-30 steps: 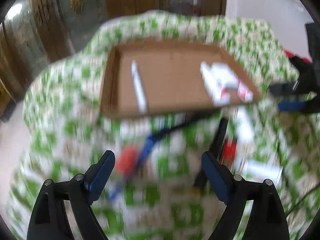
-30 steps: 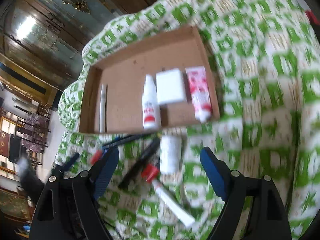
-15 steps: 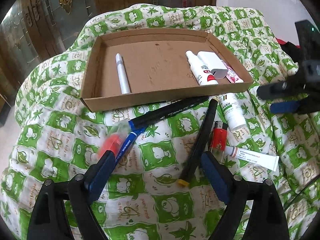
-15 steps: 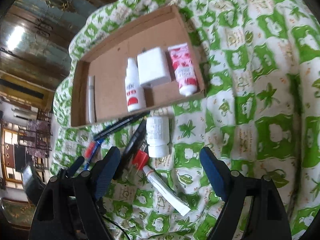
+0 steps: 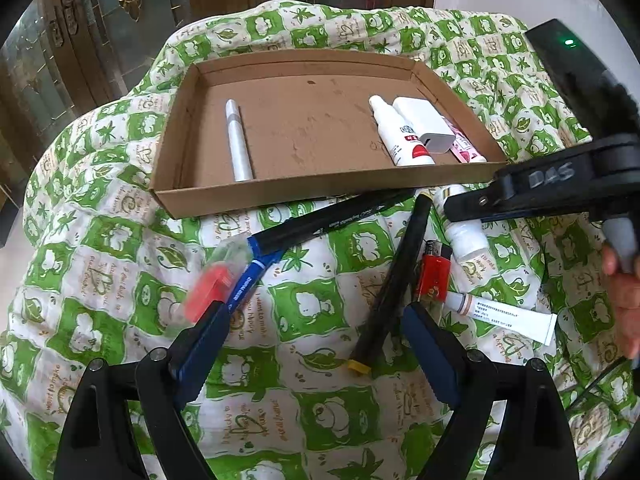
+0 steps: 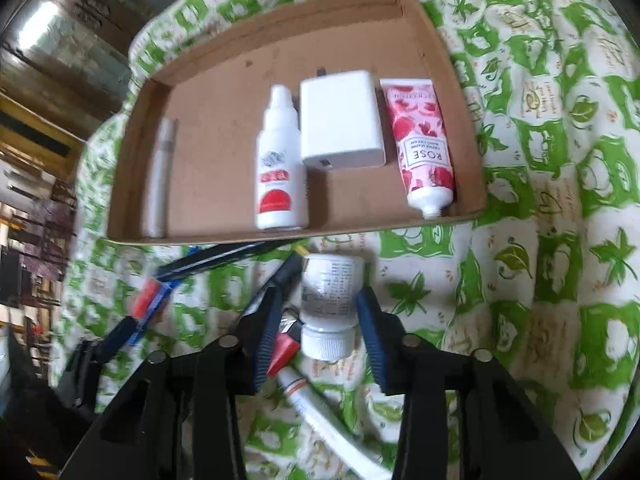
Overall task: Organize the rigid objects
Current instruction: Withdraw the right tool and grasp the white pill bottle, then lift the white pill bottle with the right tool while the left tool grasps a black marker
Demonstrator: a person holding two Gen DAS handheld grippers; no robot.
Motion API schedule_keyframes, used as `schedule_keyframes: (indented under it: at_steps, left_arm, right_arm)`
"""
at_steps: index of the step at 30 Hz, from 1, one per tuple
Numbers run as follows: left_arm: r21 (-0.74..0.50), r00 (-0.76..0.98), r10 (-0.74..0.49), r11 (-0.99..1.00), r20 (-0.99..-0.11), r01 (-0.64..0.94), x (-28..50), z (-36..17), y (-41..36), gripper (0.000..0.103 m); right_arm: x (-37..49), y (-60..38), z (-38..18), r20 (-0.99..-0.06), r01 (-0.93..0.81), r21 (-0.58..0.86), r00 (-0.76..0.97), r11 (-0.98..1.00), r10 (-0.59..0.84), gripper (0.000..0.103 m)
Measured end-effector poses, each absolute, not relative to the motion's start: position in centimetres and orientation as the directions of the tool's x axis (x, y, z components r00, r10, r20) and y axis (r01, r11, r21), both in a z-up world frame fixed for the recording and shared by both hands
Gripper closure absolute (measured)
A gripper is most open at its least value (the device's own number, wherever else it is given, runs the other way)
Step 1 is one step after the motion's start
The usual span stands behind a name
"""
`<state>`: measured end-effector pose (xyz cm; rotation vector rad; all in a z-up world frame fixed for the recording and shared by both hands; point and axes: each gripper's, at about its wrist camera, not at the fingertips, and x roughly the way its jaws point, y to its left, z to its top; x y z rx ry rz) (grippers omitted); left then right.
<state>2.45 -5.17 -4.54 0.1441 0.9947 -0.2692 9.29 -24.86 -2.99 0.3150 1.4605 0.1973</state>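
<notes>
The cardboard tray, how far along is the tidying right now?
Four items already lie in the cardboard tray: silver pen, spray bottle, white charger and rose tube. The right hand-held gripper straddles the white pill bottle, not yet clamped. Left on the cloth: two black markers, red lighter and white ointment tube. The left hand-held gripper is open.

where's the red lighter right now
In the left wrist view the red lighter lies on the green-and-white cloth right of centre, outside the cardboard tray, between the black marker and the white bottle.
</notes>
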Motion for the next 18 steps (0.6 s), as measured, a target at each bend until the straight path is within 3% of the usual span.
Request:
schedule_keyframes:
  at_steps: [2,9,14,16,18]
  left_arm:
    - [-0.011,0.503,-0.171,0.952,-0.847,0.306,2.9,-4.7,-5.6,0.016]
    - [0.01,0.431,-0.18,0.915,-0.884,0.403,4.6,-6.7,-9.0,0.05]
    - [-0.031,0.4,-0.214,0.909,-0.891,0.417,6.4,-7.3,-10.3,0.061]
    - [-0.064,0.387,-0.232,0.914,-0.892,0.401,7.1,-7.4,-10.2,0.074]
    - [-0.082,0.38,-0.244,0.915,-0.892,0.394,7.1,-7.3,-10.1,0.076]
  right_arm:
    - [9.5,-24.8,-3.4,-0.948,0.052,0.31,0.098,0.949,0.304,0.071]
    - [9.7,-26.5,-2.8,-0.956,0.094,0.286,0.095,0.954,0.277,0.072]
    - [9.6,-27.1,-3.3,-0.956,0.103,0.291,0.078,0.951,0.284,0.072]
    - [9.5,-27.0,-3.3,-0.957,0.096,0.288,0.078,0.953,0.281,0.072]
    - [9.4,-27.0,-3.3,-0.956,0.092,0.288,0.078,0.953,0.282,0.072]
